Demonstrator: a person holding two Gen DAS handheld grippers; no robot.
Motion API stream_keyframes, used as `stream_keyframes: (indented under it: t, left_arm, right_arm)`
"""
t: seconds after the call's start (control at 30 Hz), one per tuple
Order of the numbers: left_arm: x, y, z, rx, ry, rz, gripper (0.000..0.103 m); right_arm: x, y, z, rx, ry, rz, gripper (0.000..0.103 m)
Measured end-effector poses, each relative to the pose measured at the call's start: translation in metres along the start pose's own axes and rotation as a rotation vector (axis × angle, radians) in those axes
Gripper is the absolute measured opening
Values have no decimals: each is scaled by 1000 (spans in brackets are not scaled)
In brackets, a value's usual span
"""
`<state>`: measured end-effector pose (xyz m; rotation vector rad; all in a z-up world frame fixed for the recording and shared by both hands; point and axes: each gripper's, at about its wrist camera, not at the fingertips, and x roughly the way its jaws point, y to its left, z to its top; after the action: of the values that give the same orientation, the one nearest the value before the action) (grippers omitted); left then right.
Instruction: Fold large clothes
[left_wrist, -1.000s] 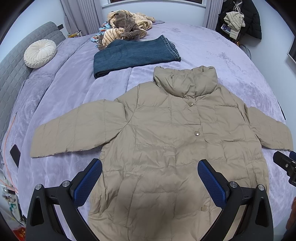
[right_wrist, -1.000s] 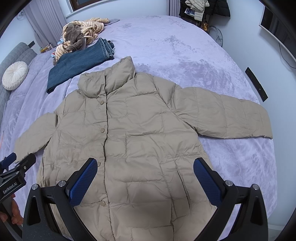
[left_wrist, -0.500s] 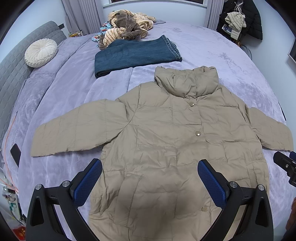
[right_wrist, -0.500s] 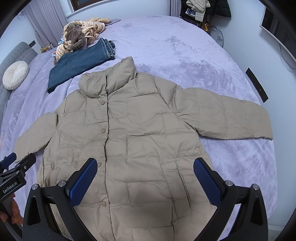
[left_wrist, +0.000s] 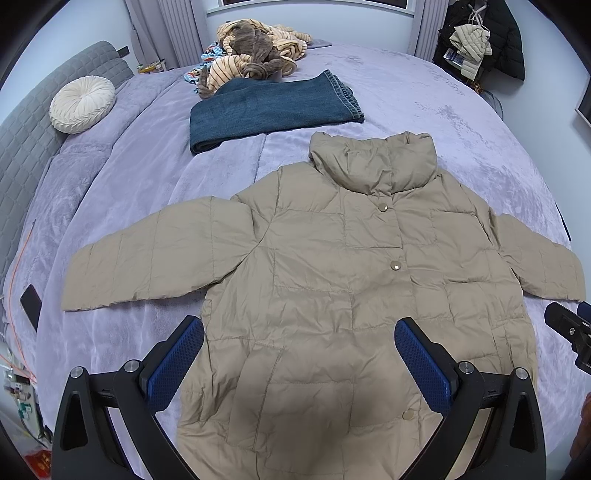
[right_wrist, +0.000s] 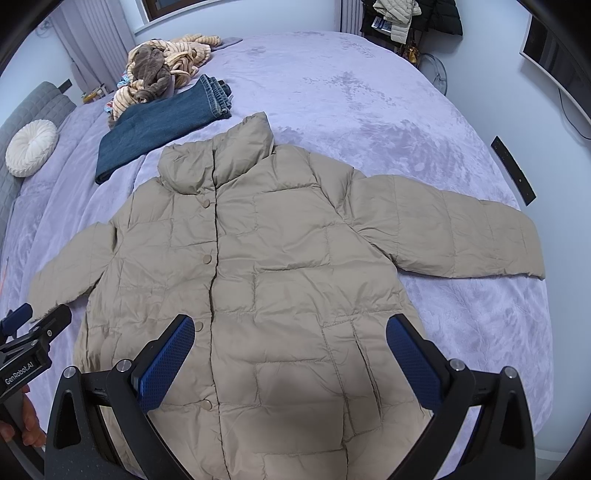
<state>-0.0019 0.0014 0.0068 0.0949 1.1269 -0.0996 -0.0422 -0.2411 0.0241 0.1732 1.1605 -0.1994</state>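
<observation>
Here, spread flat and front-up across the near half of a lavender bed (left_wrist: 424, 96): a beige quilted puffer jacket (left_wrist: 332, 280), snapped shut, collar (left_wrist: 373, 162) standing toward the far edge, both sleeves stretched out sideways toward the bed's left and right edges. Hovering over the hem at the near edge, apart from the fabric: the left gripper (left_wrist: 299, 365), blue-padded fingers (left_wrist: 177, 365) spread wide with nothing between them. Alongside, over the jacket's right half: the right gripper (right_wrist: 290, 365), likewise gaping and empty, its tip also seen at the right border of the left wrist view. Glimpsed at the lower left of the right wrist view: part of a hand (right_wrist: 27, 424) around the other tool's handle. Beyond the collar, toward the far left corner: folded blue jeans (left_wrist: 269, 107), and behind them a heap of striped and brown plush clothing (left_wrist: 255, 55). Resting against the grey headboard (left_wrist: 33, 136) along the left edge: a round white cushion (left_wrist: 82, 104). Lying near the left edge, beside the sleeve cuff: a dark phone (left_wrist: 31, 306). Hanging in the far right corner of the room: dark coats (left_wrist: 484, 40).
</observation>
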Motion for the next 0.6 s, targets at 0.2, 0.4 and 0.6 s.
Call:
stream_keyframes:
  t: [0.2,0.4,0.6]
  left_arm:
    - [0,0,0,0,0,-1,103]
    - [0,1,0,-1,1,-2,103]
    - [0,8,-4,-12,5,-7,103]
  right_arm:
    - [0,1,0,-1,0,0,103]
    - [0,2,0,-2,1,-2,103]
    - [-1,5,-1,-7,5,-5,103]
